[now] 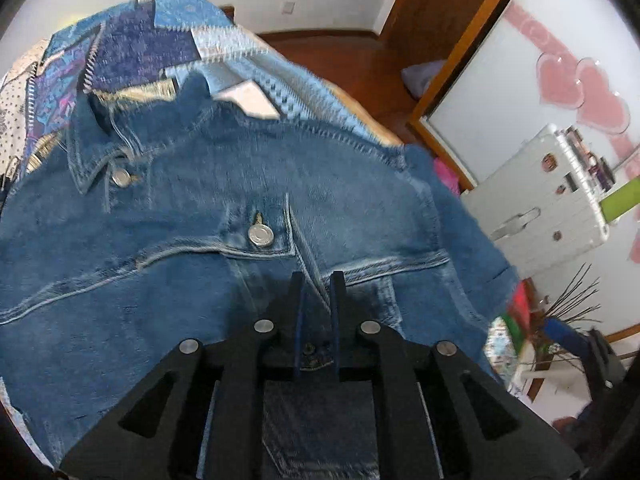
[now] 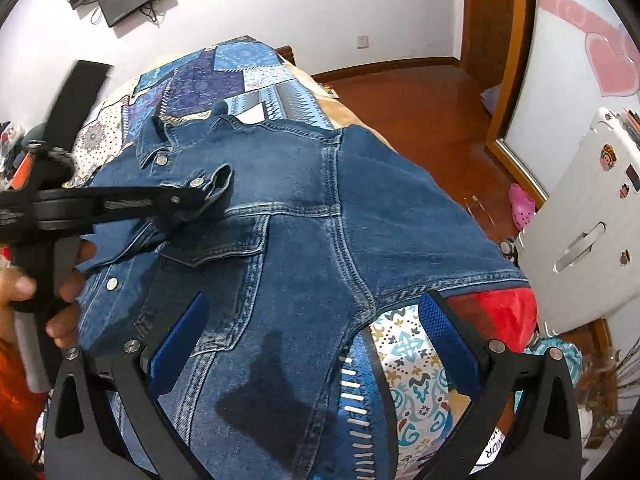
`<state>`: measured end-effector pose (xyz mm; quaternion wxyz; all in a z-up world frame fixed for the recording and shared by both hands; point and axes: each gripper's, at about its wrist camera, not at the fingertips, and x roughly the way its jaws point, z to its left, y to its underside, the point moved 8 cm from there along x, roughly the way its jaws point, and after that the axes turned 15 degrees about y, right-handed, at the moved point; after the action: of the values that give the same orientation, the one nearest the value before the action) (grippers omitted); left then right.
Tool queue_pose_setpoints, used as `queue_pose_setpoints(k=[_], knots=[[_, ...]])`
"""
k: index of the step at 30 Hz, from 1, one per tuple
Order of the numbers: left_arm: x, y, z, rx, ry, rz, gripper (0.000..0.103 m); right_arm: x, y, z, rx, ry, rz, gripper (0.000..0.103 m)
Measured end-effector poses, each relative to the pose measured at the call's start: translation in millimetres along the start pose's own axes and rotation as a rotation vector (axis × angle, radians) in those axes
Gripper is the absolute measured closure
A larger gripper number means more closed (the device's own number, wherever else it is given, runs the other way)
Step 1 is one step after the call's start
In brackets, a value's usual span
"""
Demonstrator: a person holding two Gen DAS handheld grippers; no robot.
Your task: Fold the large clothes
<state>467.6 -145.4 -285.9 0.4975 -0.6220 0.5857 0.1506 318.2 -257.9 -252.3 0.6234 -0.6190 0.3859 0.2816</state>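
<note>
Right wrist view showing a blue denim jacket (image 2: pixel 304 216) lying front side up on the bed (image 2: pixel 416 364), spreading out past the fingers. Right gripper (image 2: pixel 316 328) hovering low over the bottom part of the jacket with its blue fingers (image 2: pixel 182 340) wide apart, gripping nothing. Off to the left of those fingers, left gripper (image 2: pixel 200 196) pinching a sleeve cuff (image 2: pixel 210 184) and carrying it over the chest of the jacket. Looking like the sleeve is being folded in toward the middle.

Left wrist view looking blurry, showing the collar (image 1: pixel 96 152) far ahead of the left fingers (image 1: pixel 298 312) and a shiny chest button (image 1: pixel 260 236) just ahead of them. Fingers sitting close together with denim squeezed between them.

Judging how far along: only just starting. Jacket lying mostly flat and open, with one sleeve coming across. Sleeve on the right side looking tucked or draped over the bed edge near a red cushion (image 2: pixel 504 312), hard to tell which. Still needing to lay this sleeve down, bring in the other side, then fold the bottom up toward the collar. Thick denim probably wanting to spring back, so pressing it flat likely helping.
</note>
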Motion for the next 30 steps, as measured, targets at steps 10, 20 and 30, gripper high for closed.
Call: queue_pose_setpoints(k=[10,20,30], knots=[[-101.7,-5.1,32.3,0.136,-0.219,-0.215,0.036,12.5,-10.0,-44.7,0.08,0.041,0.016,0.0],[-105.4,76.3,126.8,-0.026,-0.336,-0.083,0.036,46.1,4.2,-107.5,0.254,0.017,0.153,0.0],[-110.7,85.1,140.2,-0.121,-0.272,-0.109,0.036,98.7,2.7,-118.1,0.45,-0.145,0.306,0.0]])
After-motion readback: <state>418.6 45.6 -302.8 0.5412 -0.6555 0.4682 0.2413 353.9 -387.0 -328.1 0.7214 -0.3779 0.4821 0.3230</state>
